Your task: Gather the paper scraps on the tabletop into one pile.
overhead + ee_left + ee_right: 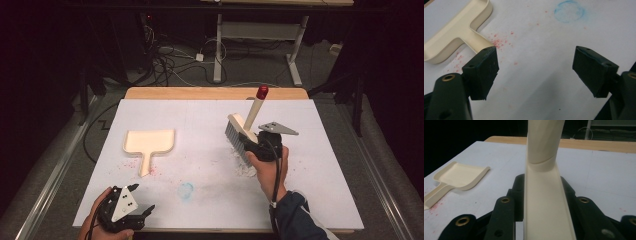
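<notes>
**Right gripper clamps the brush; left gripper waits open**

The right gripper (251, 141) is closed on the cream brush (245, 127), its 2 jaws pressing either side of the brush's flat body in the right gripper view. The brush handle rises up and away from the jaws to a red tip (262, 91), and the grey bristles (233, 137) point down at white crumbs (245, 167) on the white table cover (325, 165) just beneath them.

The left gripper (145, 212) hovers with its 2 jaws spread wide and nothing between them. Ahead of it lies the cream dustpan (149, 142), handle toward the gripper, with red specks (499, 42) around the handle's end. A faint blue ring (569, 11) lies ahead, slightly to its right.
</notes>
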Available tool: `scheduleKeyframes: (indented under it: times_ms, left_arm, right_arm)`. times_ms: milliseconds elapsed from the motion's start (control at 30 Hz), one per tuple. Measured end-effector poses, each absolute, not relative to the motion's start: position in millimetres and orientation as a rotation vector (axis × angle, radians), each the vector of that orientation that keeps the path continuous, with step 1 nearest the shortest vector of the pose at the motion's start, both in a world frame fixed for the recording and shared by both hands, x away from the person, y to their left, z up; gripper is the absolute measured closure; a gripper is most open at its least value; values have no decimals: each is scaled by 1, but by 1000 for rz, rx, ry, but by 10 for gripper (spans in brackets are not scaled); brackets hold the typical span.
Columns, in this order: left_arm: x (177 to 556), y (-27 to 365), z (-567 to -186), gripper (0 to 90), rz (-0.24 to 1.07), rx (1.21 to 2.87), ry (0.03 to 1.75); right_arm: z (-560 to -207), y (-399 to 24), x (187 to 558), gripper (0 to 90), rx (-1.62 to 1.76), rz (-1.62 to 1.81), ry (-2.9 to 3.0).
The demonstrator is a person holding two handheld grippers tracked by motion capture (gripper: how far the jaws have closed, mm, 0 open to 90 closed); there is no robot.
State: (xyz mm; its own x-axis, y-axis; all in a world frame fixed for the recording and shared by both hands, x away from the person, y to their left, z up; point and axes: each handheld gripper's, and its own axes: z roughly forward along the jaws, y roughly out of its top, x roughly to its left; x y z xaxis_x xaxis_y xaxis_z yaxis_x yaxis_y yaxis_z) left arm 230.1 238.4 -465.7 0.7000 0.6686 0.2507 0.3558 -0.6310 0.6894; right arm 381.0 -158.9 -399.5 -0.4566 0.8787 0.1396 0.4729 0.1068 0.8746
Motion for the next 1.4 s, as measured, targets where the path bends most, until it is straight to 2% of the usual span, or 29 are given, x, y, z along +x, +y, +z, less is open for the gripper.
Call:
scheduleKeyframes:
  times_ms: [300,600,900,1200,1400]
  left_arm:
    - [231,238,-466,202,660,2292,771]
    - [235,233,-466,202,655,2303,746]
    - [233,233,-466,202,666,2305,740]
    - [233,232,-467,202,664,2308,744]
    - [235,233,-467,202,661,2301,750]
  right_arm:
    - [-388,-203,366,674,1209,1304,1995]
    - [-412,-227,373,674,1157,1157,1986]
    - [-437,-226,388,675,1194,1063,2002]
    - [-440,-194,377,675,1115,1027,2042]
    - [-437,-202,380,675,1133,1022,2022]
